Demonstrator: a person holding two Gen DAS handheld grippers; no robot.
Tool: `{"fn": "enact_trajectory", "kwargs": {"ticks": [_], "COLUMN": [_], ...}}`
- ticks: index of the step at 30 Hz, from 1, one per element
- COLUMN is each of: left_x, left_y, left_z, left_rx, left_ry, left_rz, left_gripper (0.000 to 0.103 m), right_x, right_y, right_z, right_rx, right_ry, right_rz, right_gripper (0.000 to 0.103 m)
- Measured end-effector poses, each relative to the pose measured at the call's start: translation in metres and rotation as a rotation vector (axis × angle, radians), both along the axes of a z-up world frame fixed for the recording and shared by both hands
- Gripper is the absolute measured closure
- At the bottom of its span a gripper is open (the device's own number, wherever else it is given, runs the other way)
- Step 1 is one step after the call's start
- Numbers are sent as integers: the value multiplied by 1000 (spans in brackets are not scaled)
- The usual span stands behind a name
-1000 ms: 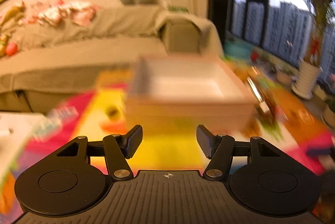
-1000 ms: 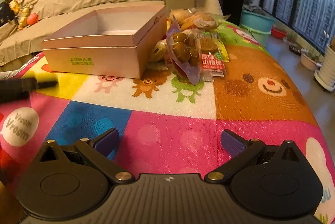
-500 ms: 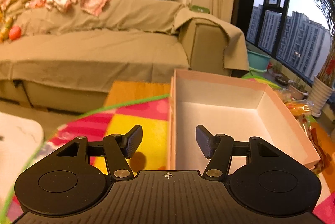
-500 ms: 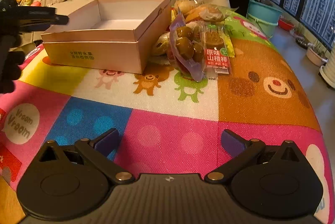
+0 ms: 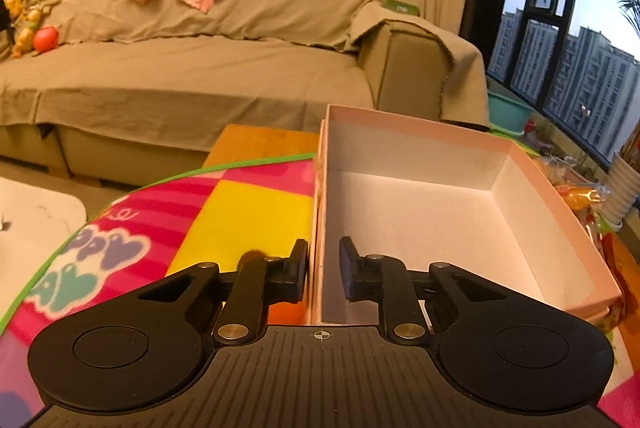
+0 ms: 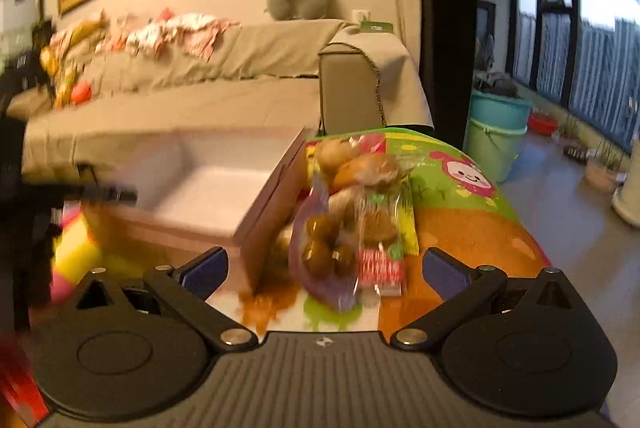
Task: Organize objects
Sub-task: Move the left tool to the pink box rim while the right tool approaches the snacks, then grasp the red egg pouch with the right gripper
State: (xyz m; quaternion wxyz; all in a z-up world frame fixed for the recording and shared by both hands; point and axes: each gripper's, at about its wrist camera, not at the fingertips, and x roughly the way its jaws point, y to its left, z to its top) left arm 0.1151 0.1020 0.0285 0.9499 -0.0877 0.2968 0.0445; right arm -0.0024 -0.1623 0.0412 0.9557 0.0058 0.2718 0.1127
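An open, empty pink box (image 5: 432,212) sits on a colourful play mat (image 5: 240,216). My left gripper (image 5: 323,270) is closed on the box's near left wall, one finger outside and one inside. In the right wrist view the box (image 6: 212,196) is at centre left, blurred. Beside its right wall lies a pile of snack bags (image 6: 352,224): a purple bag of brown balls, a red-labelled packet, wrapped buns behind. My right gripper (image 6: 324,270) is open and empty, just short of the snack bags.
A beige covered sofa (image 5: 200,68) with clothes and toys stands behind the mat. Teal buckets (image 6: 496,132) and potted plants stand by the windows at right. A white tabletop (image 5: 32,212) lies at far left. The mat's edge drops off at right.
My left gripper moved onto the box's left wall and closed on it. My right gripper moved forward toward the snack bags and stayed open.
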Motion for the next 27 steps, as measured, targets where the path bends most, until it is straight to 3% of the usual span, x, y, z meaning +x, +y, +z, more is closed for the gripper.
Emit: {"fn": "enact_trajectory", "kwargs": {"ticks": [4, 9, 14, 19, 21, 27], "left_x": [-7, -5, -5, -5, -6, -6], "left_y": [5, 12, 14, 16, 16, 15], "left_z": [-2, -5, -6, -7, -7, -8], "left_rx": [-24, -62, -74, -81, -77, -70], "left_ry": [-33, -55, -56, -63, -67, -72], "left_rz": [7, 3, -9, -17, -19, -18], "left_gripper": [85, 85, 85, 85, 85, 85], "right_x": [21, 43, 43, 35, 31, 21], "right_y": [-8, 2, 15, -1, -6, -26], "right_z": [4, -11, -21, -13, -12, -25], "right_rx": [86, 108, 38, -17, -88, -136], "right_ry": [18, 84, 93, 28, 0, 9], "right_rz": [-44, -33, -53, -152, -237, -297], "right_gripper": [3, 30, 46, 46, 46, 43]}}
